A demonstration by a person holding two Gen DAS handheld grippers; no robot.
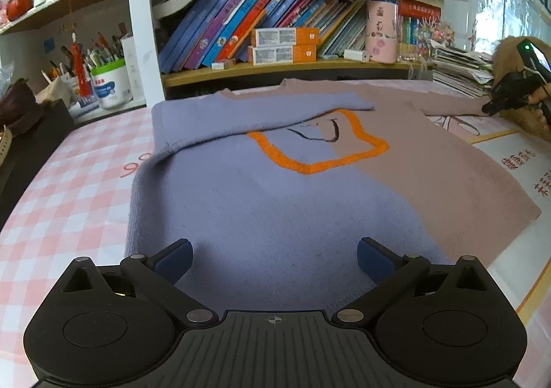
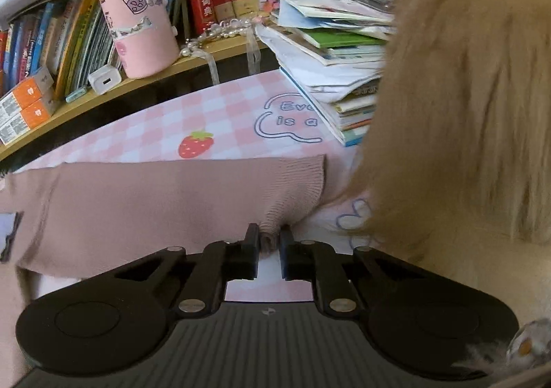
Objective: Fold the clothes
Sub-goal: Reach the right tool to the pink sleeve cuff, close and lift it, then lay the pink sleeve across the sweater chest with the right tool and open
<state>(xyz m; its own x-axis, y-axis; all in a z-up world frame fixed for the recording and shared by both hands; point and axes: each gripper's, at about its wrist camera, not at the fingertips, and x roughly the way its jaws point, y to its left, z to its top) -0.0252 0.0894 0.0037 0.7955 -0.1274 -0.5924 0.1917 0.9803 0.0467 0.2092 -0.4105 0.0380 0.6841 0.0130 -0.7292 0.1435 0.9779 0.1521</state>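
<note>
Knitted wool in lavender and dusty pink, the sweater (image 1: 275, 188) spread flat on the pink-checked desk (image 1: 69, 188), hem toward the near edge and neckline toward the bookshelf (image 1: 275, 67). At the far left, the lavender sleeve (image 1: 255, 112) already laid inward across the chest, slanting over the top of the orange square motif (image 1: 320, 143). Just right of that, the left gripper (image 1: 274, 259) low over the lavender hem area, blue-padded fingers (image 1: 175, 259) spread wide and holding nothing, cloth directly between and ahead of them. Further right, the pink half of the body, then the pink sleeve (image 2: 155, 202) stretched straight out sideways toward the right edge of the desk, long axis running roughly across the desk and well away from the left gripper. At the end of that sleeve, the right gripper (image 2: 269, 241), fingers drawn close together on a bunched bit of the ribbed cuff (image 2: 296, 188), the pinch right at the fingertips with the sleeve's length trailing off to the left of them; whether lifted or lying on the desk, hard to tell. Beside it on the right, a fluffy tan sleeve cuff (image 2: 465, 112) of the person, and behind, a stack of papers and booklets (image 2: 337, 54). Judged from this layout: right hand plainly the nearer one for this sleeve, and the likely fold a carry leftward along the sleeve's own axis, across the pink chest, to mirror the lavender side.
</note>
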